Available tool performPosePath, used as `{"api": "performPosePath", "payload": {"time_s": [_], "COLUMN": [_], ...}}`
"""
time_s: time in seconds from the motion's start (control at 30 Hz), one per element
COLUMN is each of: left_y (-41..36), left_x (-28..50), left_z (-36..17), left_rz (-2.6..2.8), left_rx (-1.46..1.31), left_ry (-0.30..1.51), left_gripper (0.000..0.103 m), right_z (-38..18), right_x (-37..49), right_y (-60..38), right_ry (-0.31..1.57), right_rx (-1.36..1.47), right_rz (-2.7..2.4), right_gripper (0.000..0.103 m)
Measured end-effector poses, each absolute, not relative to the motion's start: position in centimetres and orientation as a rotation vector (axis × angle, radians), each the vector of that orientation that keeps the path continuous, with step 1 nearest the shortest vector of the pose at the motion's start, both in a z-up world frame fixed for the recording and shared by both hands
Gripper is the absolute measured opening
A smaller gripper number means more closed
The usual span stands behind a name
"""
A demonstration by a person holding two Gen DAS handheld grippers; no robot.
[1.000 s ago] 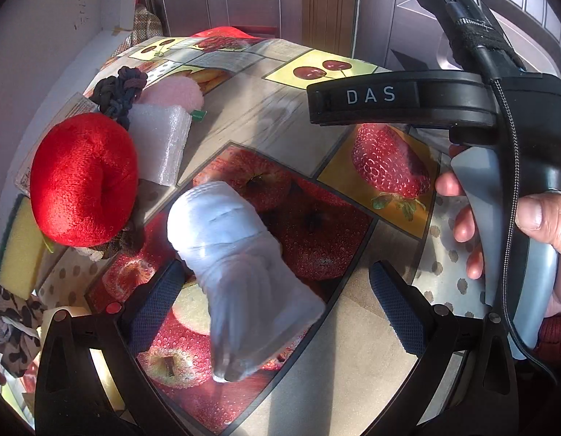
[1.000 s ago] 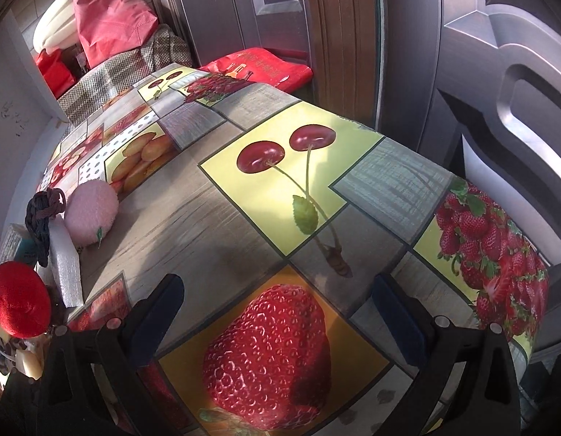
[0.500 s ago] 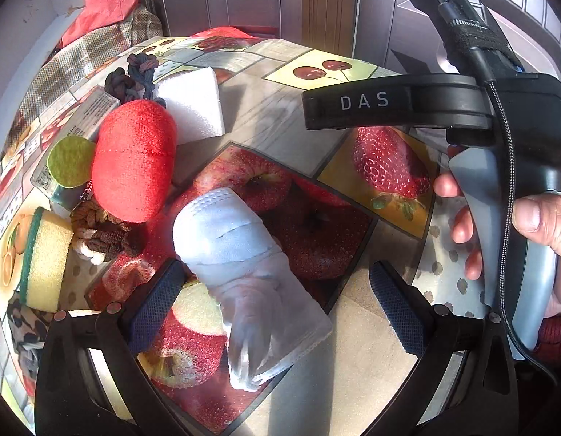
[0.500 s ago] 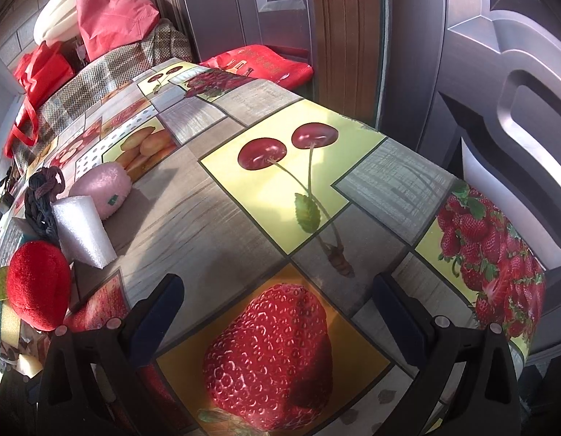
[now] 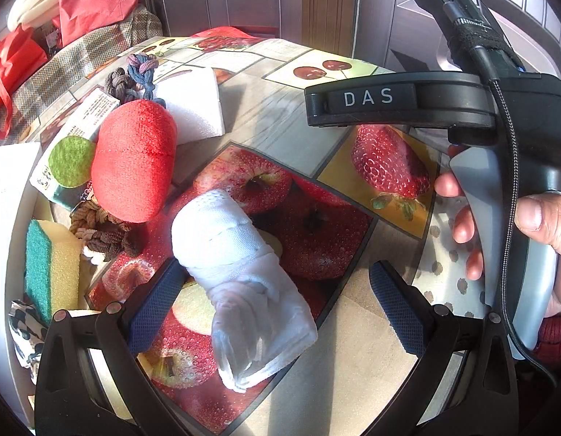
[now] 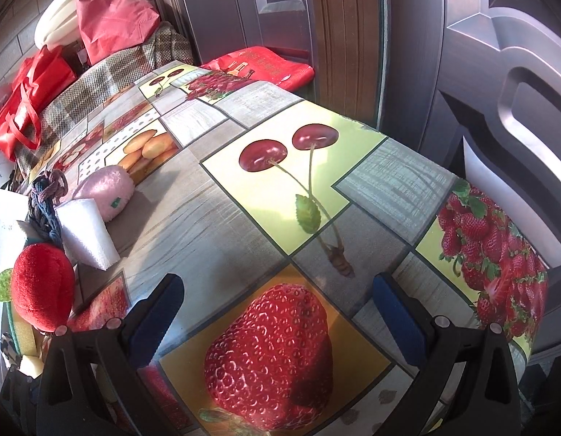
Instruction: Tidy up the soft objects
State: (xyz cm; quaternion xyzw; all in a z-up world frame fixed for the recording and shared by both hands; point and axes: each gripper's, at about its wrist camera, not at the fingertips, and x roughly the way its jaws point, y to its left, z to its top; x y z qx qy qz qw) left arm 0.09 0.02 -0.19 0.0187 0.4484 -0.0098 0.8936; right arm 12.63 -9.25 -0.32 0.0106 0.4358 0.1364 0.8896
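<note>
On the left edge of the fruit-print table (image 5: 265, 116) the soft things cluster — a green-and-yellow sponge (image 5: 51, 265), brown braided ties (image 5: 98, 232), a red plush (image 5: 133, 163), a white foam block (image 5: 193, 105) and a blue-grey braided rope (image 5: 135, 72); a pink plush (image 6: 102, 190) lies just beyond. The rolled white cloth (image 5: 240, 279) lies apart from that group, between the spread fingers of the left gripper (image 5: 276, 305), touching the left pad, not clamped. Further right, the right gripper (image 6: 276, 316) hovers wide open and empty over the printed strawberry. I judge the sorting well along — this cloth looks like the piece left to place.
</note>
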Motion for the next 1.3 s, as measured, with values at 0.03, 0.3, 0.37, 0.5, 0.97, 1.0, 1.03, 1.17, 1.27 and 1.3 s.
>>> {"api": "performPosePath", "payload": {"time_s": [0.03, 0.3, 0.37, 0.5, 0.97, 1.0, 1.03, 1.17, 1.27, 1.3], "left_y": [0.02, 0.03, 0.03, 0.02, 0.03, 0.02, 0.12, 0.14, 0.11, 0.11], "left_x": [0.09, 0.10, 0.10, 0.09, 0.09, 0.09, -0.08, -0.10, -0.09, -0.09], "left_z": [-0.19, -0.20, -0.21, -0.20, -0.20, -0.20, -0.04, -0.05, -0.05, -0.05], "left_rz": [-0.021, -0.021, -0.021, -0.021, -0.021, -0.020, -0.020, -0.021, -0.021, -0.020], "left_rx": [0.039, 0.039, 0.039, 0.039, 0.039, 0.039, 0.040, 0.039, 0.038, 0.039], "left_ry": [0.930, 0.930, 0.930, 0.930, 0.930, 0.930, 0.930, 0.930, 0.930, 0.930], "left_gripper": [0.102, 0.102, 0.102, 0.102, 0.102, 0.102, 0.102, 0.102, 0.102, 0.102], "right_z": [-0.33, -0.25, -0.26, -0.25, -0.22, -0.22, -0.22, -0.14, -0.12, -0.12], "right_x": [12.62, 12.70, 12.69, 12.71, 12.65, 12.65, 12.65, 12.60, 12.56, 12.56], "right_y": [-9.25, -9.21, -9.23, -9.22, -9.28, -9.30, -9.36, -9.43, -9.47, -9.49], "right_ry": [0.905, 0.906, 0.906, 0.906, 0.905, 0.905, 0.905, 0.902, 0.902, 0.902], "right_rx": [0.022, 0.020, 0.019, 0.019, 0.025, 0.024, 0.025, 0.036, 0.038, 0.039], "right_rz": [0.283, 0.284, 0.283, 0.284, 0.289, 0.289, 0.289, 0.294, 0.295, 0.296], "right_gripper": [0.103, 0.103, 0.103, 0.103, 0.103, 0.103, 0.103, 0.103, 0.103, 0.103]}}
